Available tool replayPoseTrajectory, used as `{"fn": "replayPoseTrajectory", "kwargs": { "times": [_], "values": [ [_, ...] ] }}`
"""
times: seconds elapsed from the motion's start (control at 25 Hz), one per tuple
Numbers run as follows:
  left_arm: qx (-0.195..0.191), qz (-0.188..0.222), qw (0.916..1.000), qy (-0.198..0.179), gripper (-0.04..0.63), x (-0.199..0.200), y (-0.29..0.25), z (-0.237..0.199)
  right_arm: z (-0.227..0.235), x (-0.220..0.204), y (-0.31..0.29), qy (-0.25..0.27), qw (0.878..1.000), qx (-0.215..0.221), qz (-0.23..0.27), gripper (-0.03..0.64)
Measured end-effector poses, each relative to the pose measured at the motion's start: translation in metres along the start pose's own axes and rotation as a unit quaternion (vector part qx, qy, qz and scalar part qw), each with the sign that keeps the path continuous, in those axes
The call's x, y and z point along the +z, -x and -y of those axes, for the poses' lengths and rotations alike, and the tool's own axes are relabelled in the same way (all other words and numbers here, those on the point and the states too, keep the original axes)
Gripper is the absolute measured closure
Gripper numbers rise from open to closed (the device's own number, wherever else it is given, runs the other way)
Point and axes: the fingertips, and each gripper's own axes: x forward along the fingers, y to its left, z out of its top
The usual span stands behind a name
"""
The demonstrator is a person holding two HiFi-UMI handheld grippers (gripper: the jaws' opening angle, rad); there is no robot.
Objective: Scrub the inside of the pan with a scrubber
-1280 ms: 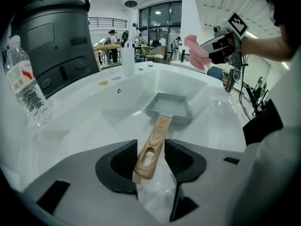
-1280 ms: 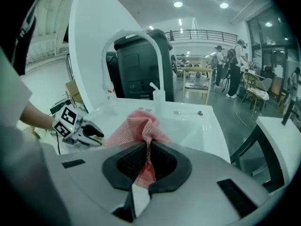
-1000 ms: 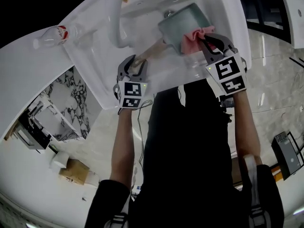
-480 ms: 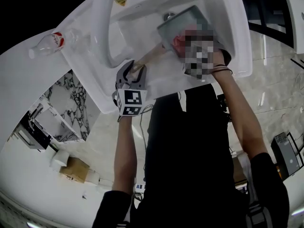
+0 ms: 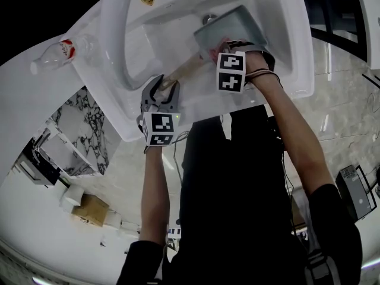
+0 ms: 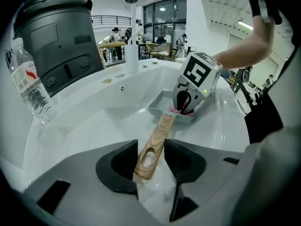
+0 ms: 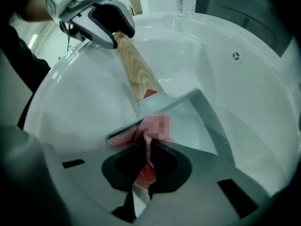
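Note:
A grey rectangular pan point(image 5: 233, 24) lies in the white sink point(image 5: 285, 52), its wooden handle point(image 5: 181, 73) pointing toward me. My left gripper point(image 5: 162, 88) is shut on the end of that handle point(image 6: 151, 152). My right gripper point(image 5: 221, 51) reaches down into the pan, its marker cube facing up. In the right gripper view the right gripper point(image 7: 146, 149) is shut on a pink scrubbing cloth point(image 7: 123, 136), which is pressed on the pan's point(image 7: 193, 124) near inner edge. The left gripper view shows the right gripper point(image 6: 186, 105) standing in the pan point(image 6: 162, 101) over the cloth point(image 6: 177, 111).
A clear plastic water bottle point(image 5: 59, 51) lies on the white counter left of the sink; it shows as bottle point(image 6: 28, 86) in the left gripper view, beside a dark grey bin point(image 6: 56, 32). The drain point(image 5: 208, 18) sits just behind the pan.
My right gripper has moved left and down into the pan with the cloth, its marker cube turning to face up. The left gripper has kept its hold on the handle.

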Motion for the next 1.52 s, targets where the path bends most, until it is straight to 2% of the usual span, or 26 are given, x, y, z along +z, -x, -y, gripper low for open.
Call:
{"fn": "replayPoseTrajectory", "kwargs": {
  "times": [0.12,0.32,0.4,0.48,0.56,0.76,1.04,1.2,1.36,1.44,1.52],
  "values": [
    [0.004,-0.003,1.0000,0.001,0.405,0.000,0.000,-0.001,-0.011,0.009,0.000,-0.021,0.998,0.065,0.014,0.574],
    [0.000,-0.013,0.9999,0.008,0.405,0.001,-0.001,0.001,-0.023,0.007,0.001,-0.050,0.986,0.161,0.000,0.577],
    [0.000,-0.017,0.9998,0.007,0.405,0.001,-0.001,0.000,-0.025,0.005,0.001,-0.066,0.980,0.186,-0.015,0.578],
    [-0.002,-0.017,0.9998,0.009,0.405,0.002,-0.001,0.000,-0.022,-0.002,0.001,-0.076,0.977,0.193,-0.039,0.578],
    [-0.003,-0.015,0.9998,0.009,0.405,0.003,-0.001,-0.001,-0.015,-0.015,0.001,-0.073,0.977,0.184,-0.075,0.578],
    [-0.002,-0.014,0.9999,0.007,0.405,0.002,0.000,0.000,0.008,-0.064,-0.002,-0.073,0.975,0.124,-0.171,0.578],
    [-0.002,-0.014,0.9999,-0.004,0.405,0.001,0.000,0.001,0.036,-0.109,-0.003,-0.090,0.963,0.032,-0.251,0.578],
    [-0.005,-0.009,0.9999,-0.007,0.407,0.002,0.000,0.001,0.058,-0.116,-0.002,-0.100,0.963,-0.037,-0.248,0.577],
    [-0.006,-0.003,1.0000,-0.005,0.413,0.003,-0.001,0.000,0.078,-0.102,0.001,-0.091,0.968,-0.105,-0.209,0.577],
    [-0.004,-0.004,1.0000,-0.004,0.414,0.003,-0.001,-0.001,0.078,-0.087,0.001,-0.083,0.973,-0.117,-0.179,0.577],
    [-0.001,-0.003,1.0000,-0.004,0.414,0.003,-0.001,-0.001,0.066,-0.068,0.000,-0.082,0.981,-0.098,-0.146,0.577]
  ]
}}
